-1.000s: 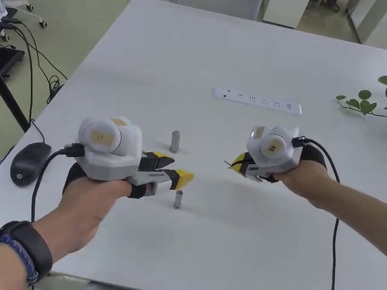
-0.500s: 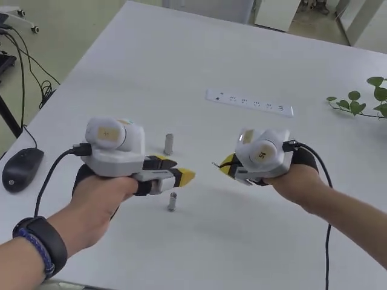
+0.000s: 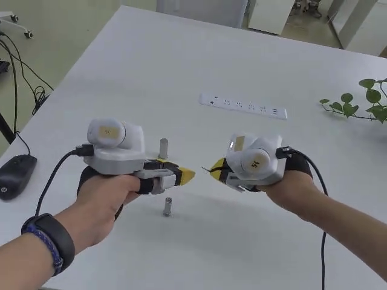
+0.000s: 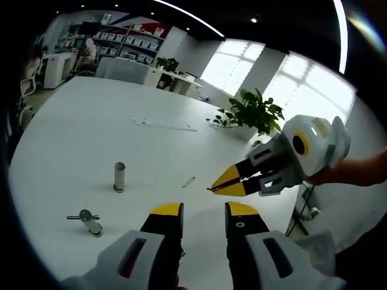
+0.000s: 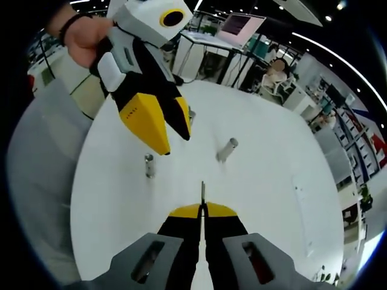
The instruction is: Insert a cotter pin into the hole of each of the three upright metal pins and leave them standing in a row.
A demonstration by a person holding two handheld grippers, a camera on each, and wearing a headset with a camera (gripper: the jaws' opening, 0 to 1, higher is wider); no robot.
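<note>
Metal pin (image 3: 163, 147) on table (image 3: 151, 72), power strip (image 3: 243, 105) behind

White table (image 3: 181, 54) — metal pins (image 3: 163, 147), power strip (image 3: 243, 106), mouse (image 3: 13, 175) on it

Bright open office, as I see it.
White desk (image 3: 181, 60), tall windows (image 4: 305, 90), a leafy plant (image 4: 254, 112), pale green floor (image 3: 66, 24).

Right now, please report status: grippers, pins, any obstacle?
Left gripper open, empty. Right gripper shut on cotter pin. Two metal pins upright nearby. No obstacle seen.
</note>
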